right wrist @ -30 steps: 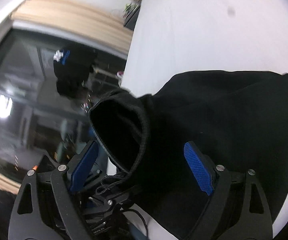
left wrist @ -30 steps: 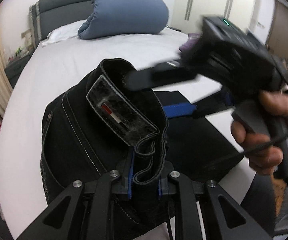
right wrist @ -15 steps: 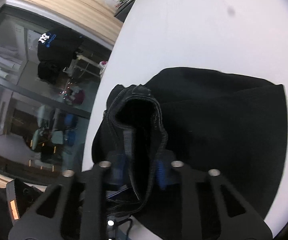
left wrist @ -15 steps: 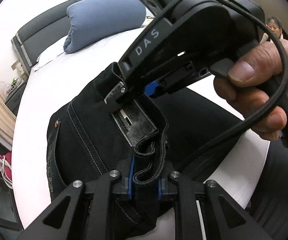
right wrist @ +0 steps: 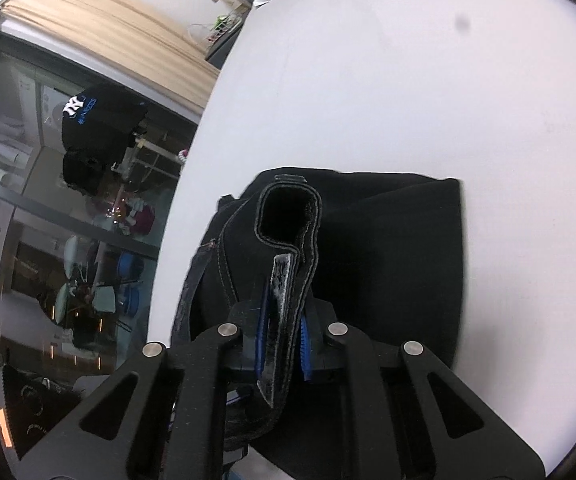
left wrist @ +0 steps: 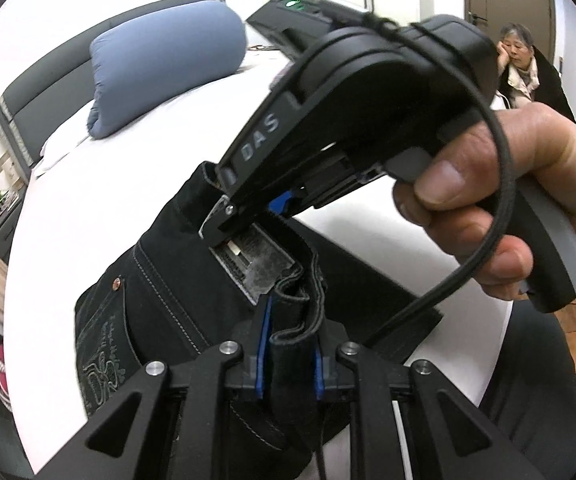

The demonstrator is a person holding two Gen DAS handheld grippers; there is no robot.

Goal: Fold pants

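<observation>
Black pants (left wrist: pixel 160 280) lie on the white bed (left wrist: pixel 100 200) with the waistband lifted. In the left wrist view my left gripper (left wrist: pixel 290 360) is shut on a fold of the waistband, its blue pads (left wrist: pixel 263 344) pressing both sides. My right gripper (left wrist: pixel 218 226), held by a hand (left wrist: pixel 488 208), bites the waistband farther along, just above the leather label (left wrist: pixel 256 268). In the right wrist view my right gripper (right wrist: pixel 282 332) is shut on the upright waistband (right wrist: pixel 288 232). The rest of the pants (right wrist: pixel 388 248) spreads flat behind it.
A blue rolled duvet (left wrist: pixel 168 80) and a grey headboard (left wrist: pixel 48 92) stand at the bed's far end. A person (left wrist: pixel 524 76) sits at the back right. The bed's left edge drops toward a glass wall (right wrist: pixel 68 200) and a beige curtain (right wrist: pixel 88 20).
My right gripper stood open around the waistband and has since shut on it. The hand with the right tool has swung in close over the waistband. The left grip is unchanged.
</observation>
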